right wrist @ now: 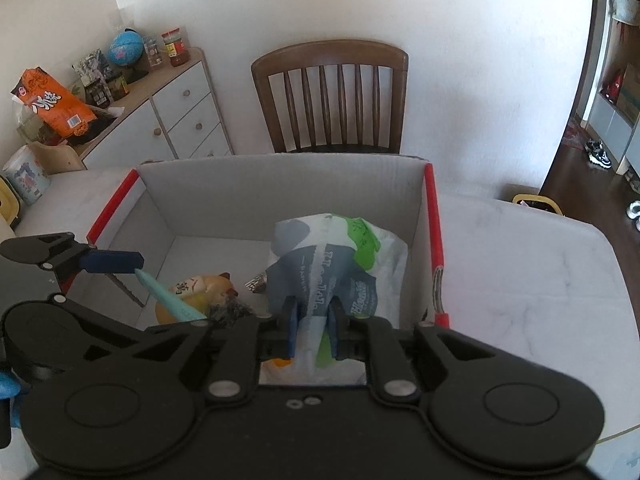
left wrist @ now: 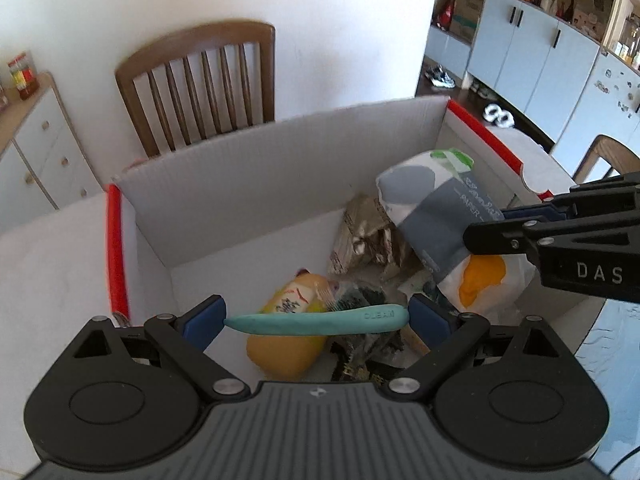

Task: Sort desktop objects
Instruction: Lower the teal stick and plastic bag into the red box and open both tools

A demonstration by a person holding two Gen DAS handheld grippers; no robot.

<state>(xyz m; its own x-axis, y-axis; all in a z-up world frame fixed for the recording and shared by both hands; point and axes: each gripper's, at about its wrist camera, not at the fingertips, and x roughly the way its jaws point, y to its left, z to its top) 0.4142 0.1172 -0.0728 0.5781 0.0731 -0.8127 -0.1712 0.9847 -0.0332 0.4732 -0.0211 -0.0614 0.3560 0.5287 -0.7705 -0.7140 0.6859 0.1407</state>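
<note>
A white cardboard box (left wrist: 240, 200) with red edges stands open on the table. Over its near side my left gripper (left wrist: 316, 320) holds a teal brush (left wrist: 316, 323) lengthwise, one end against each blue pad. In the right wrist view the brush (right wrist: 168, 292) slants down from the left finger (right wrist: 112, 262). My right gripper (right wrist: 313, 320) is shut on the wrapper of a white tissue pack (right wrist: 340, 248) with grey, green and orange patches, inside the box (right wrist: 280, 196) at its right. In the left wrist view the right gripper (left wrist: 492, 226) reaches in from the right onto the pack (left wrist: 424, 196).
On the box floor lie a yellow packet (left wrist: 288, 344), a foil packet (left wrist: 364, 236) and a dark packet (left wrist: 360, 360). A wooden chair (right wrist: 332, 96) stands behind the box. A cabinet (right wrist: 180, 112) with jars and a globe (right wrist: 126, 48) is at the left. White tabletop (right wrist: 520, 260) spreads to the right.
</note>
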